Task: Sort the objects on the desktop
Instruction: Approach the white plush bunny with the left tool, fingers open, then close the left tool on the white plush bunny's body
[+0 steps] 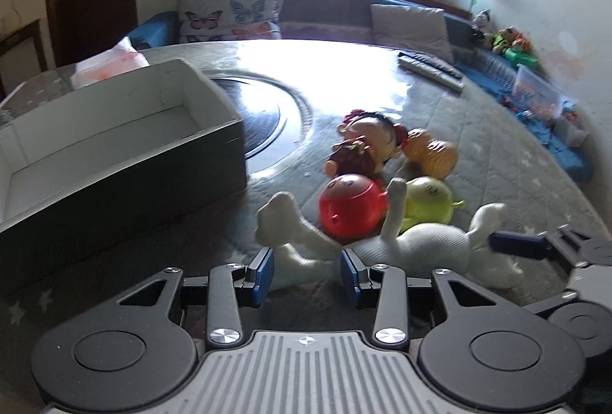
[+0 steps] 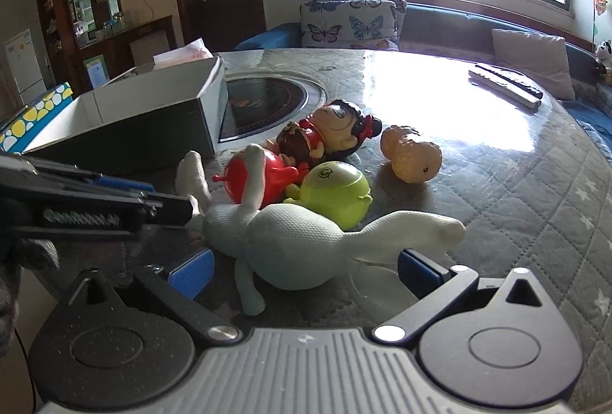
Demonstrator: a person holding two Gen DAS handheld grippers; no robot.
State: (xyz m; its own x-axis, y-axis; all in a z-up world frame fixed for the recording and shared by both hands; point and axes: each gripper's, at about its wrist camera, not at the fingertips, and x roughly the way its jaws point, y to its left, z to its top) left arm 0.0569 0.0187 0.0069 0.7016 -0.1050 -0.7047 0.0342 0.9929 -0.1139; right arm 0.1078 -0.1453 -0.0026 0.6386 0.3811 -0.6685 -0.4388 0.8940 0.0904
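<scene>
**Sorting barely begun: box empty, five toys on the table**

The open box [image 1: 114,146] stands at the left of the quilted table [image 1: 497,165], and its white inside shows nothing in it. All the toys lie in one cluster beside it: a white plush rabbit [image 2: 283,245] nearest the grippers, a red round toy [image 1: 350,207] and a green round toy [image 2: 336,192] touching it, a doll in red with black hair [image 2: 332,131] behind them, and an orange peanut-shaped toy [image 2: 411,155] slightly apart to the right.

The left gripper [image 1: 306,270] has its jaws apart on either side of one of the rabbit's limbs, not yet pressing it. The right gripper [image 2: 302,268] is spread wide around the rabbit's body, also holding nothing.

Judging from this, no toy has been sorted; the rabbit looks like the first pick, and the other four remain. A remote-like bar [image 2: 505,85] lies well apart at the far right.
</scene>
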